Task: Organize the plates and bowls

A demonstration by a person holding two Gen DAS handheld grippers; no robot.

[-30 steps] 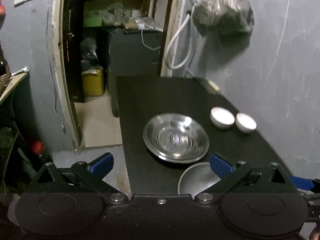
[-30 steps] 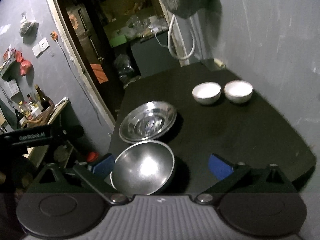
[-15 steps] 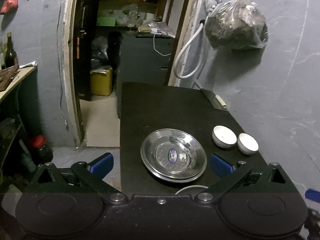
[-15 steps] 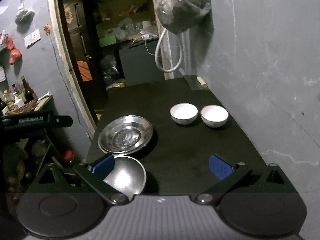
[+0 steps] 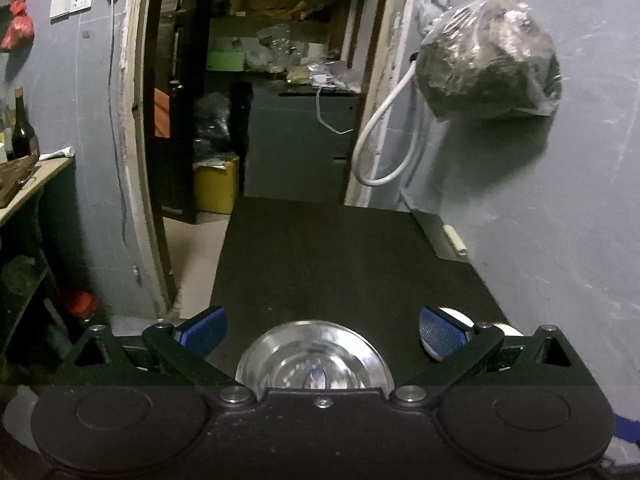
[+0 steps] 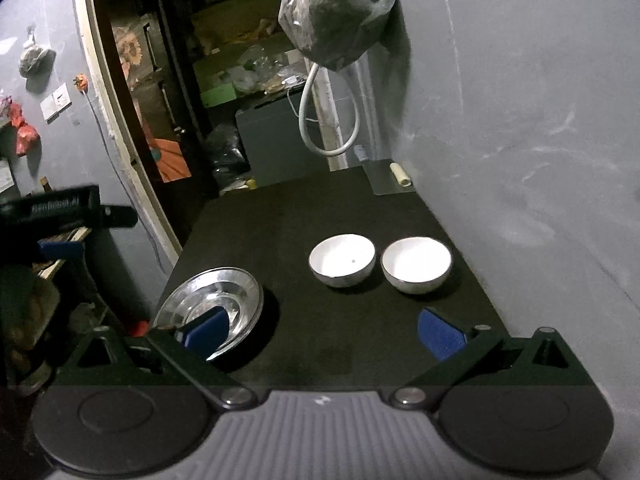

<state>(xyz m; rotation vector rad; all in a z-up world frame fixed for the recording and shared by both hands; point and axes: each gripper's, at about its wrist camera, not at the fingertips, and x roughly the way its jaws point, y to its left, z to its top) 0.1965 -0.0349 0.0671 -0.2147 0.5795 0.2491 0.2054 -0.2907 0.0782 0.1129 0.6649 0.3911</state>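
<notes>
Both tongs, left tongs [image 5: 322, 330] and right tongs [image 6: 322, 334], gape empty; shallow round steel plate [image 6: 210, 304] at the black tabletop [image 6: 304, 208] left edge could be knocked off.

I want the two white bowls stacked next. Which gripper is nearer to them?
Right, probably. The right gripper hangs open just short of the white bowls, facing them. The left gripper is open above the steel plate, the bowls beyond its right fingertip.
</notes>
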